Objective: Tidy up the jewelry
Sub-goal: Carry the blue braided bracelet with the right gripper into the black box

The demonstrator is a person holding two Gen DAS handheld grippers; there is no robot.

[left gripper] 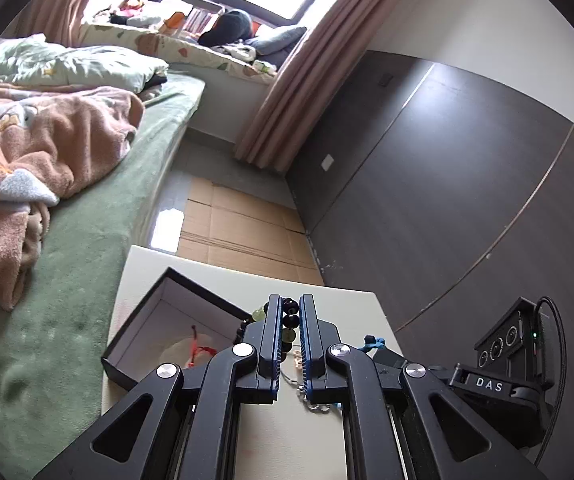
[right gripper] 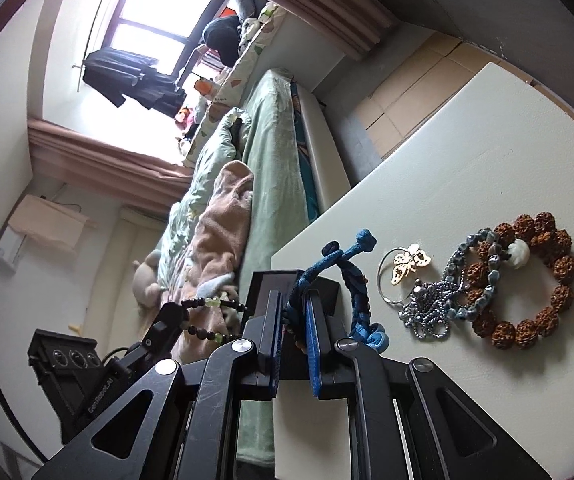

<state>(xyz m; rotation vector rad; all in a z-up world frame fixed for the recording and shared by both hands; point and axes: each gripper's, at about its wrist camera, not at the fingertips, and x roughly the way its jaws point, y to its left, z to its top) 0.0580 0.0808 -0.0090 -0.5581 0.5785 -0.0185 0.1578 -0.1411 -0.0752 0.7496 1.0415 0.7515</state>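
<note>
My left gripper (left gripper: 288, 306) is shut on a bracelet of black and green beads (left gripper: 290, 320), held above the white table (left gripper: 247, 284), just right of an open black box (left gripper: 159, 320) that holds a red-corded piece (left gripper: 197, 346). My right gripper (right gripper: 293, 304) is shut on a blue braided cord bracelet (right gripper: 351, 276) and lifts it over the table (right gripper: 487, 152). The left gripper with its beads (right gripper: 207, 303) shows at the left of the right wrist view. A brown seed bracelet (right gripper: 527, 280), a blue-grey bead strand (right gripper: 439, 304) and a butterfly ring (right gripper: 407, 264) lie on the table.
A bed with a green sheet (left gripper: 87, 280) and a pink blanket (left gripper: 47, 152) lies left of the table. Flattened cardboard (left gripper: 239, 224) covers the floor beyond it. A dark wall panel (left gripper: 447, 180) stands to the right. A chain (left gripper: 315, 404) lies under the left gripper.
</note>
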